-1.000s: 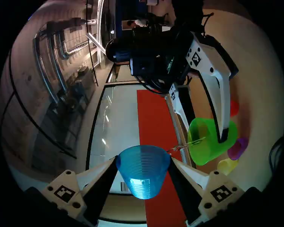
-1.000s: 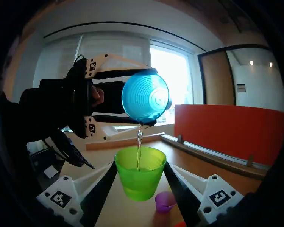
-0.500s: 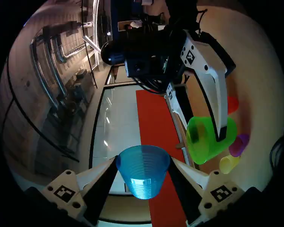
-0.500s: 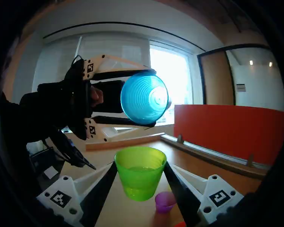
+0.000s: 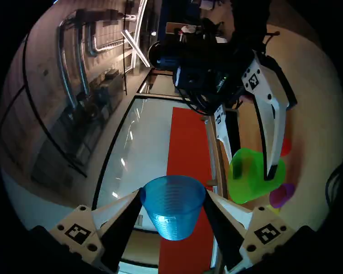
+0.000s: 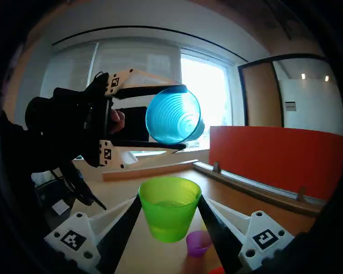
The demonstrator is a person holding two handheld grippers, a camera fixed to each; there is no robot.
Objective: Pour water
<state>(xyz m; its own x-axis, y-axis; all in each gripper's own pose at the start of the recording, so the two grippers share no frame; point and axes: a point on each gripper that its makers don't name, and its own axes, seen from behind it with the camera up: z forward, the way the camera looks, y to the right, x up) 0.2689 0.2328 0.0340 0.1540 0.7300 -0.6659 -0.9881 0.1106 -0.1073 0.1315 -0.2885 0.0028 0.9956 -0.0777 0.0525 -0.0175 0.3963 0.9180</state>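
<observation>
Water (image 6: 168,215) fills the lower part of the green cup (image 6: 169,228), which is pinched upright between the two fingers of the right gripper (image 6: 169,201). A small purple cup (image 6: 198,242) stands just beside and below it on the wooden desk (image 6: 139,182). Above and a little beyond, the left gripper (image 5: 172,201) clamps the blue cup (image 6: 173,116) tipped onto its side, with a hand (image 6: 118,119) visible behind that tool. No stream is seen falling between the two cups, so the pour looks finished or paused. Behind them a red partition (image 6: 281,155) runs along the desk, with a bright window (image 6: 203,86) beyond.

The likeliest trouble is a last drip. If the tilted blue cup swings off before it is righted, drops clinging to its rim could land on the desk instead of in the green cup. Squeezing the thin plastic harder could buckle it, while loosening could let the loaded green cup slide. Lowered carelessly, the green cup could also knock the purple one over.
</observation>
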